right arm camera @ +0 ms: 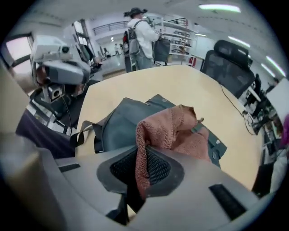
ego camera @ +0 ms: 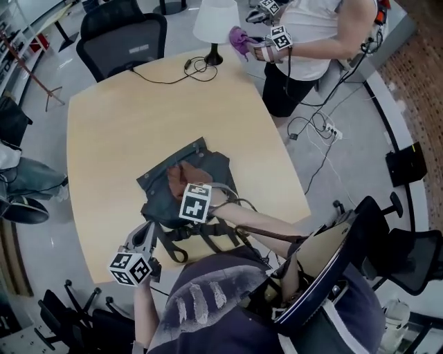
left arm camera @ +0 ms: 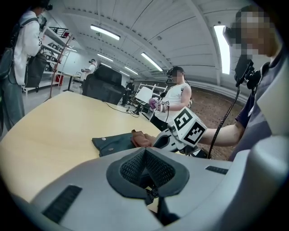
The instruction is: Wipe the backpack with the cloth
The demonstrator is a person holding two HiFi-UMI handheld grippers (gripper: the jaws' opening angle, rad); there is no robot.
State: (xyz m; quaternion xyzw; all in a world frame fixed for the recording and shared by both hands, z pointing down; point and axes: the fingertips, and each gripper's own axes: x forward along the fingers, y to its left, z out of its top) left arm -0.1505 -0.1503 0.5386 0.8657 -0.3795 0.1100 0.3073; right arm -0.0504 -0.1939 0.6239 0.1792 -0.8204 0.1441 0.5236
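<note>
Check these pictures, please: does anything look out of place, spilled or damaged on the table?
Nothing stands out. The dark grey fabric backpack lies flat on the light wooden table, and the rust-brown towelling cloth, clamped in the right hand-held gripper, rests on it. No spill or damage shows.

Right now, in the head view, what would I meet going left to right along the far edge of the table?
Black office chair → white lamp → purple object, held at another set of tongs → standing person in a white top.
</note>
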